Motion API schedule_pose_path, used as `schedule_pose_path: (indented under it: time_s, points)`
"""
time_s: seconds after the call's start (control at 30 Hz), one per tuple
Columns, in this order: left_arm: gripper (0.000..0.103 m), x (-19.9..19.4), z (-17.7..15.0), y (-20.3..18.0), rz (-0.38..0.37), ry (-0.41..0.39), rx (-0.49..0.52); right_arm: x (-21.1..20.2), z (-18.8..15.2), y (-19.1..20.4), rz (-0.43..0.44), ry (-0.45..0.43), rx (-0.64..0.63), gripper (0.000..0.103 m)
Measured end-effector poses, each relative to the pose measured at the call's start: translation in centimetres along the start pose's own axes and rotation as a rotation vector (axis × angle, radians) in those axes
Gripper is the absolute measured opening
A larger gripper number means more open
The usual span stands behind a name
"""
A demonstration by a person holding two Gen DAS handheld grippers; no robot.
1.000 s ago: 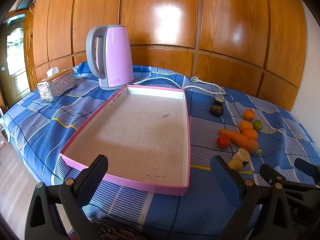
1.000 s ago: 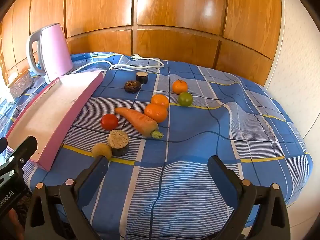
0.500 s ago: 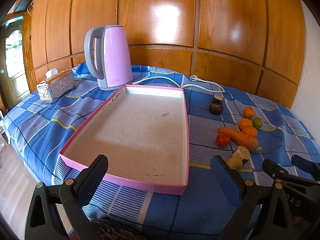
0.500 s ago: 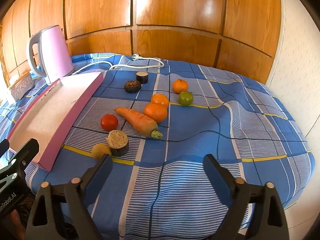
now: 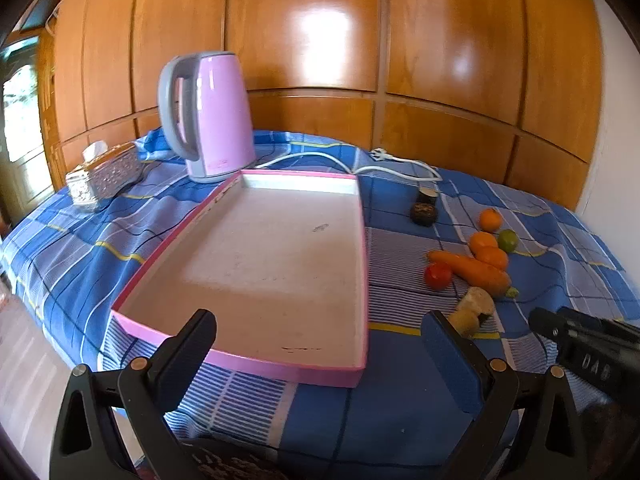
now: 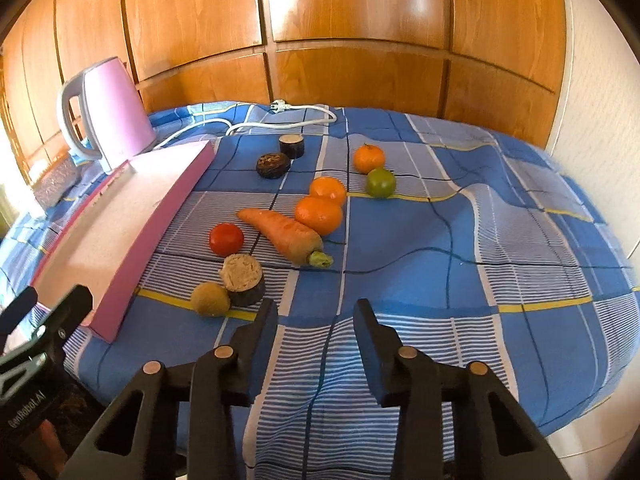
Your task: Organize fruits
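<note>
Wood panelling backs a tabletop spread with a blue checked cloth, where a pink tray lies on the left, bare inside, with a pink kettle behind it. The produce sits to the tray's right: a tomato nearest the tray, a carrot touching an orange, a second orange behind, a third beside a green lime farther back, and a small yellow fruit nearest of all.

The right gripper hovers over bare cloth, its jaws closing with nothing between them. The left gripper waits at the tray's near edge, jaws wide and empty.

No fruit is in the tray yet. To pick well, the right jaws would need to reopen before descending; the tomato or yellow fruit look the easiest first targets. Round fruit may roll, so straddle it squarely, centred, before squeezing.
</note>
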State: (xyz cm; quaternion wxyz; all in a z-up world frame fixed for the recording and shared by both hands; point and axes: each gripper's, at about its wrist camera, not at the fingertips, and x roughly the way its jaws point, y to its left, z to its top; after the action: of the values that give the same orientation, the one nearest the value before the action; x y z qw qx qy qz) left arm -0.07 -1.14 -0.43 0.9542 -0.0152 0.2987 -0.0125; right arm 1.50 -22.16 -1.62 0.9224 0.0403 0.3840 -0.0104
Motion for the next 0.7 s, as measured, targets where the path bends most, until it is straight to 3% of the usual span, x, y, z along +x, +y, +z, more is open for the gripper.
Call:
schedule_pose_path:
  time_s: [0.1,0.27,0.33,0.4,0.43,0.5,0.7]
  points:
    - [0.102,0.0,0.0,-0.4,0.002,-0.01,0.034,0.6,0.4,-1.3,0.008,0.028,0.038,0.04]
    - [0.102,0.1,-0.2,-0.8,-0.075,0.008,0.016,0.9,1.0,-2.7,0.005,0.041,0.063,0.04]
    - [0.098,0.0,-0.3,-1.2,-0.1,-0.001,0.037,1.1,1.1,-2.9,0.022,0.045,0.062,0.04]
    - [0.081,0.4,-0.3,-1.7,-0.117,0.024,0.082,1.2,1.2,-2.7,0.043,0.048,0.055,0.04]
    - [0.079,0.7,-0.4,-2.0,-0.13,0.048,0.102,1.2,1.2,-2.5,0.054,0.047,0.046,0.04]
    - [0.077,0.9,-0.5,-2.4,-0.164,0.086,0.105,1.5,1.4,-2.3,0.069,0.048,0.035,0.04]
    - [0.077,1.0,-0.1,-3.6,-0.198,0.101,0.131,2.0,2.0,-2.0,0.11,0.045,0.028,0.04]
